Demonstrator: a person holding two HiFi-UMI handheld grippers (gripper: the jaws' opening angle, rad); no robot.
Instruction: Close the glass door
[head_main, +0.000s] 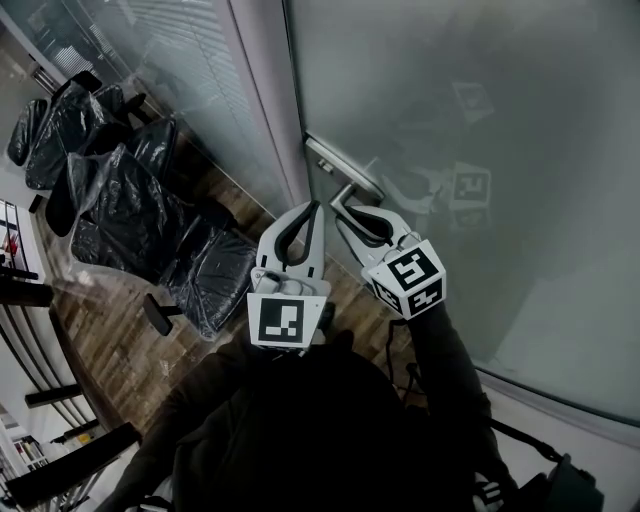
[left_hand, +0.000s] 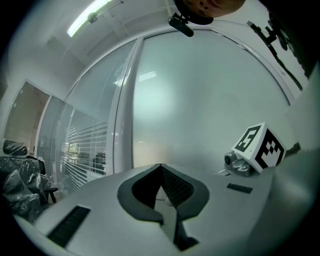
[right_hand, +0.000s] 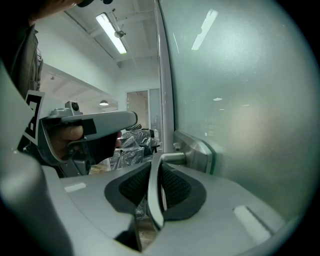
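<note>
The frosted glass door fills the right of the head view, with a metal plate and lever handle at its left edge. My right gripper is shut on that lever. In the right gripper view the handle runs between the two pads and back to its plate. My left gripper hangs just left of the handle, level, its tips meeting with nothing held; it faces the door and the frame post. It also appears in the right gripper view as the left gripper.
Several office chairs wrapped in black plastic stand on the wooden floor to the left. A glass partition with blinds and a white frame post adjoin the door. My dark sleeves fill the bottom of the head view.
</note>
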